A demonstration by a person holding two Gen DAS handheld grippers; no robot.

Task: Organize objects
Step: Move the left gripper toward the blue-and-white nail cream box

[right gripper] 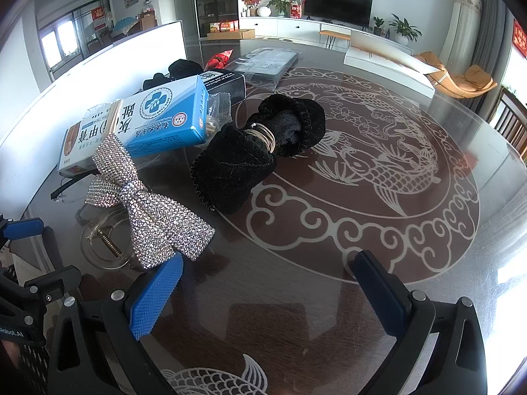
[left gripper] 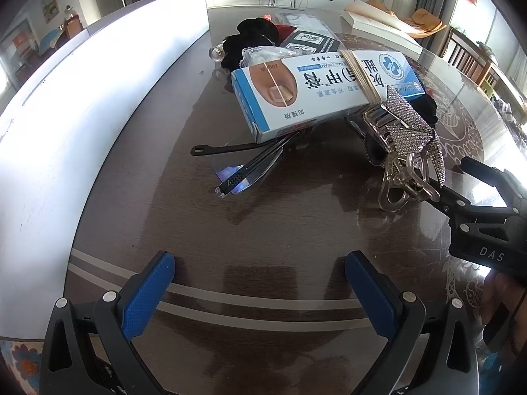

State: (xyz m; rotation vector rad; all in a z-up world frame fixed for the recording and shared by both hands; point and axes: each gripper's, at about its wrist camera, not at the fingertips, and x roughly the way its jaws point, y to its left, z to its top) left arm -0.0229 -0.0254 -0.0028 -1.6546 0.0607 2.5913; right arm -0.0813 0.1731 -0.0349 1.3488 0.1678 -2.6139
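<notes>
Living-room setting: a glass-topped table (right gripper: 329, 312) with a carp motif carries a loose heap of small items, backed at the far left by a white box wall (left gripper: 98, 98). Left to right: folded spectacles (left gripper: 240, 171) lie partly under a blue-and-white cream box (left gripper: 316, 89) bound with rubber bands; just right of them a rhinestone bow hair clip (right gripper: 148, 210) rests on its clear claw; a black velvet scrunchie (right gripper: 260, 151) lies touching the box's end. The left gripper (left gripper: 260, 293) hangs over bare table with its tongs spread and empty. The right gripper (right gripper: 266, 293) is likewise spread and empty, its left pad close beside the bow's lower corner.

Probable hazards: the tilted box may slide if the spectacles beneath are pulled; closing on the bow's fabric alone could let the heavier claw swing or drop; the glass offers little friction.
</notes>
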